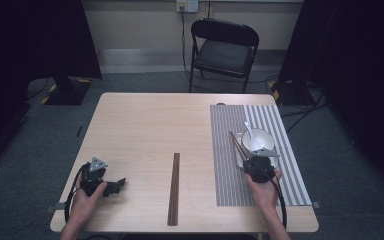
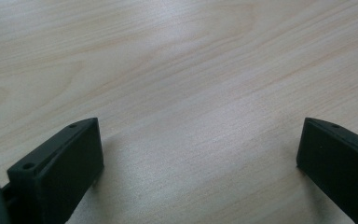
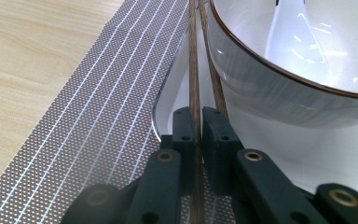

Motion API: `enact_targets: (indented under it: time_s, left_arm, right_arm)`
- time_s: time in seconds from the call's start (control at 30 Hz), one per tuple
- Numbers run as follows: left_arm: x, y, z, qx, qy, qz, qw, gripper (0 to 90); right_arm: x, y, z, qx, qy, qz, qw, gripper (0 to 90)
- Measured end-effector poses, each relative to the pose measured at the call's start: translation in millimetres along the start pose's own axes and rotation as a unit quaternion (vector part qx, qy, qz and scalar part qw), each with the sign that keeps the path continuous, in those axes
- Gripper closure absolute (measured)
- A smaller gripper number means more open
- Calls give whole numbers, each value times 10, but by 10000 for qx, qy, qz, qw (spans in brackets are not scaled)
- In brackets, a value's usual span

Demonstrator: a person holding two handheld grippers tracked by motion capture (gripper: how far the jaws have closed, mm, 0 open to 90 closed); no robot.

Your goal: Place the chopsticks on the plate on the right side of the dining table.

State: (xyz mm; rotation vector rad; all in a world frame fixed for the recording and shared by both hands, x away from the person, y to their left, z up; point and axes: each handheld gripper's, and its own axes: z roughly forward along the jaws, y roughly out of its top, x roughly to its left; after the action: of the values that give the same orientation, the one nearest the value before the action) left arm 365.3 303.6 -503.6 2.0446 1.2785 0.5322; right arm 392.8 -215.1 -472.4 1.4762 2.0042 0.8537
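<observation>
On the left side of the table (image 1: 145,125), the left gripper (image 1: 119,183) sits low over bare wood with its jaws spread wide, gripping nothing. Near the middle lies a dark wooden strip (image 1: 174,187), pointing away from the person, well apart from both grippers. Over on the right there's a striped mat (image 1: 230,170) with a white bowl (image 1: 258,140) on a white plate (image 3: 279,149), spoon (image 1: 250,131) resting in the bowl. The right gripper (image 3: 198,122) has its jaws pinched tight on a pair of chopsticks (image 3: 194,70), which run along the bowl's left side, over the plate's edge.
</observation>
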Motion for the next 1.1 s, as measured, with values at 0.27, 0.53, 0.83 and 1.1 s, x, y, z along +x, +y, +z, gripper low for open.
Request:
enact_targets:
  time_s: [0.27, 0.53, 0.83, 1.1]
  left_arm:
    - [-1, 0, 1, -8, 1, -8, 10000, 0]
    - [0, 0, 0, 1, 0, 2, 10000, 0]
    - [0, 0, 0, -1, 0, -1, 10000, 0]
    - [-1, 0, 1, -7, 0, -8, 10000, 0]
  right_arm:
    - [38, 31, -108, -165, 170, 5, 9997, 835]
    - [35, -16, -90, -11, 213, 84, 9997, 883]
    - [-17, -53, -93, 34, 195, 168, 9997, 899]
    - [-39, -68, -102, 54, 178, 181, 9997, 900]
